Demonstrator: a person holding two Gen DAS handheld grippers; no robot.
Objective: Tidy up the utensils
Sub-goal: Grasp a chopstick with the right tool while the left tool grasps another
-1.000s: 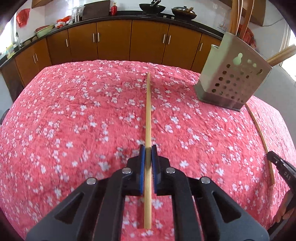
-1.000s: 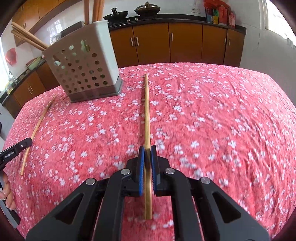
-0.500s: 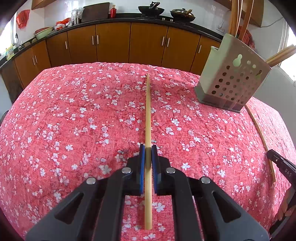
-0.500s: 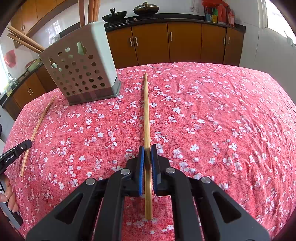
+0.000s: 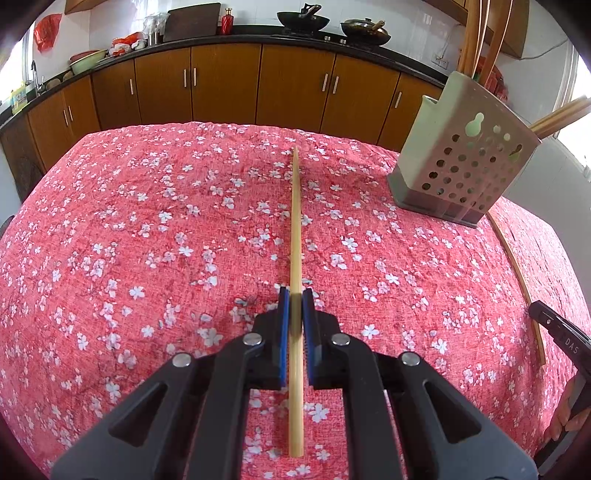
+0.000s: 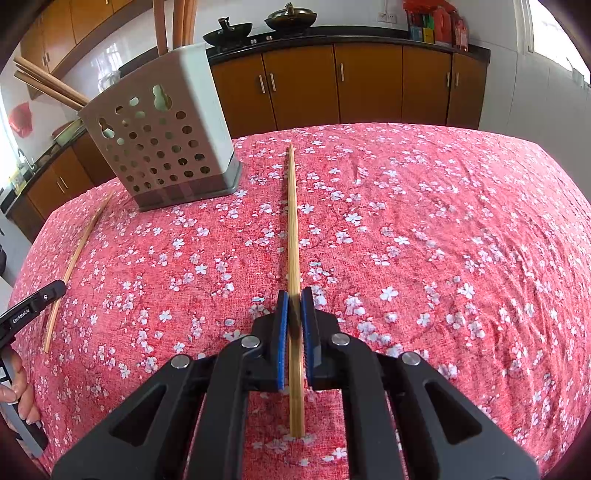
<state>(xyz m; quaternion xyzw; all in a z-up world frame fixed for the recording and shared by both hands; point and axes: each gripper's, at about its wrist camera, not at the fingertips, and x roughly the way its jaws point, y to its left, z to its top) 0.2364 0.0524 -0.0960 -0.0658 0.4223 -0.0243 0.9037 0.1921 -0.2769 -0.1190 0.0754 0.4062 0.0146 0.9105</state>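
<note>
We note a red cloth with white blossoms (image 5: 155, 236) covering the desk, wrinkled across its whole surface. Behind it we see a row of brown wooden cabinets (image 5: 225, 85) with metal handles, under a dark countertop (image 5: 243, 37). On the countertop stand a black wok (image 5: 303, 20) and, just right of it, a lidded pan (image 5: 365, 31). Further left we record a red bottle (image 5: 227, 25) beside a dark board (image 5: 192, 20) leaning on the white tiled wall. In the right wrist view, coloured containers (image 6: 436, 22) sit at the countertop's right end. A red bag (image 5: 44, 29) hangs on the wall at far left.
</note>
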